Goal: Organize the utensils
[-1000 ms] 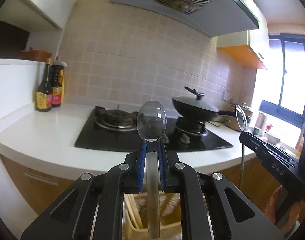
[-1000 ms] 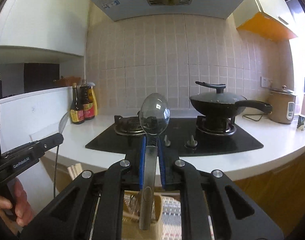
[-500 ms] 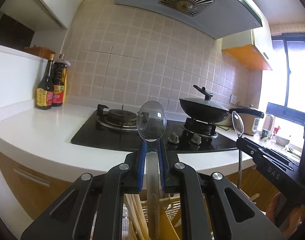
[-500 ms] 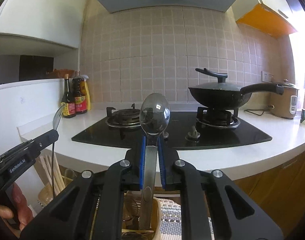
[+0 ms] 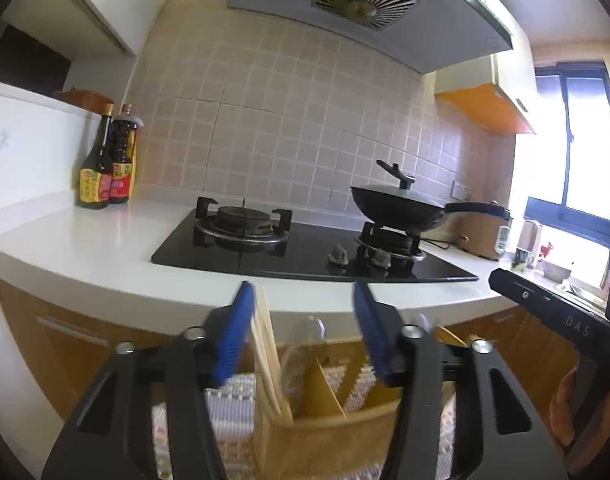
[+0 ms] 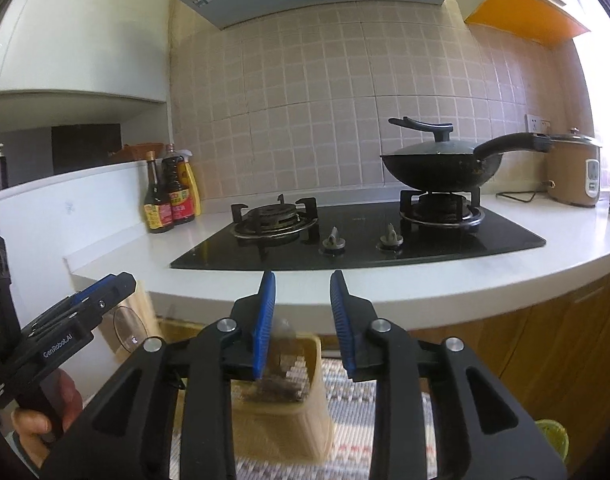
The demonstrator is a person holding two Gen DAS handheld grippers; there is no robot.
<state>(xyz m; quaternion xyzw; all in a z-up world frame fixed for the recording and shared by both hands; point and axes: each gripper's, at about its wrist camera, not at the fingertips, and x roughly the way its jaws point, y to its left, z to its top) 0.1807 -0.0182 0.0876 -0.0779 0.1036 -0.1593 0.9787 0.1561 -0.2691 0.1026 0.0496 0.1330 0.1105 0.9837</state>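
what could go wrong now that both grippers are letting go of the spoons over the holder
1. The left gripper has just been opening; its spoon, a blur between the parted pads, may tip against the chopsticks or straddle the holder's divider.
2. The right gripper has also just been opening. Its spoon hangs near the left pad and could catch there, or land askew.
3. Both grippers crowd one holder and could knock it over.

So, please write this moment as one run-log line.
left gripper: open, just released | right gripper: open | clear spoon: in wooden utensil holder
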